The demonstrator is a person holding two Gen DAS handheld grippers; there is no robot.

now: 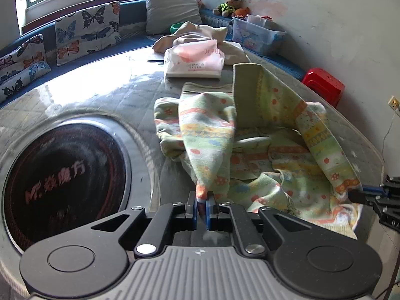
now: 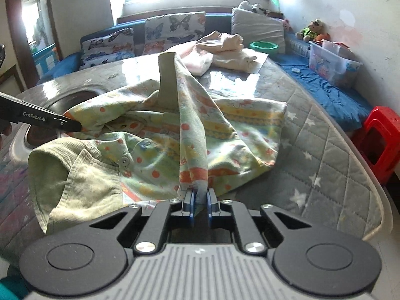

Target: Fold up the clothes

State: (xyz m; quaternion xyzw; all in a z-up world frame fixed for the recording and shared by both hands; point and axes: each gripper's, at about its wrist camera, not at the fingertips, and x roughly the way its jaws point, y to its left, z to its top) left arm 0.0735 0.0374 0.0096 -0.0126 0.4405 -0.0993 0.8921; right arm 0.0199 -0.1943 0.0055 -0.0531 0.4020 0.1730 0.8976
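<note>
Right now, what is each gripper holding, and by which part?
Both hold the patterned garment: the left gripper and right gripper each pinch a bunched fold of its fabric.

Garment (image 1: 262, 150): spread on the table (image 1: 112, 95), right of the round inset (image 1: 65, 182)
Folded pile (image 1: 197, 57): behind the garment
Cushions (image 1: 87, 32): behind the table
Stool (image 1: 323, 82): right of table

We see a quilted grey table cover (image 2: 322, 155) with white stars, and a dark round hob (image 1: 62, 182) sunk into it. Behind, butterfly cushions (image 1: 87, 32) line a blue bench (image 2: 332, 95). A teddy bear (image 1: 228, 6) sits above a clear storage box (image 1: 257, 35), a green bowl (image 2: 265, 46) nearby, a red stool (image 2: 382, 140) at the right.
</note>
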